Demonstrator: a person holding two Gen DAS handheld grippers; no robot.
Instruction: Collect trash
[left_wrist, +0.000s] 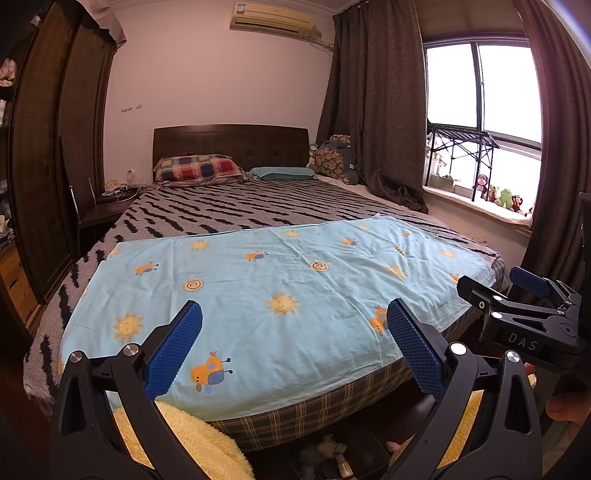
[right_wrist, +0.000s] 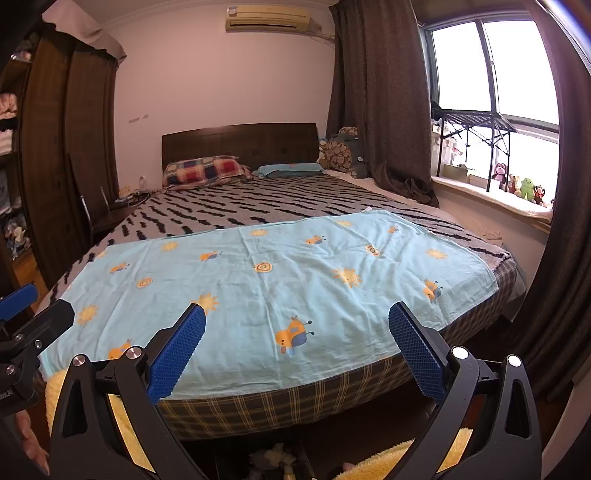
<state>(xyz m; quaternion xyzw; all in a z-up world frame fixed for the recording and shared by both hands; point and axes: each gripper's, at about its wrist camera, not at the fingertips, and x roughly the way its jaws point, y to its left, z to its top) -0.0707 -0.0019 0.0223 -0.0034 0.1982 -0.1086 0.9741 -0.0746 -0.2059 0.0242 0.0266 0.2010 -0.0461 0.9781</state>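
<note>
1. Here the left gripper (left_wrist: 294, 347) hangs over the foot edge of the bed (left_wrist: 236, 206), fingers spread wide, holding nothing.
2. The right gripper (right_wrist: 297, 350) is likewise wide open and empty.
3. Small crumpled items (left_wrist: 325, 452) lie on the floor below the foot edge; whether they are trash is unclear.

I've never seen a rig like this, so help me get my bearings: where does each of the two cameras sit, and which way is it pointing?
Left wrist: on the left gripper, facing along its open blue fingers over the bed toward the headboard; the right gripper shows at right.
Right wrist: on the right gripper, same heading, fingers open; the left gripper and a hand show at left.
Shared: bed, blue sheet, window, air conditioner.
</note>
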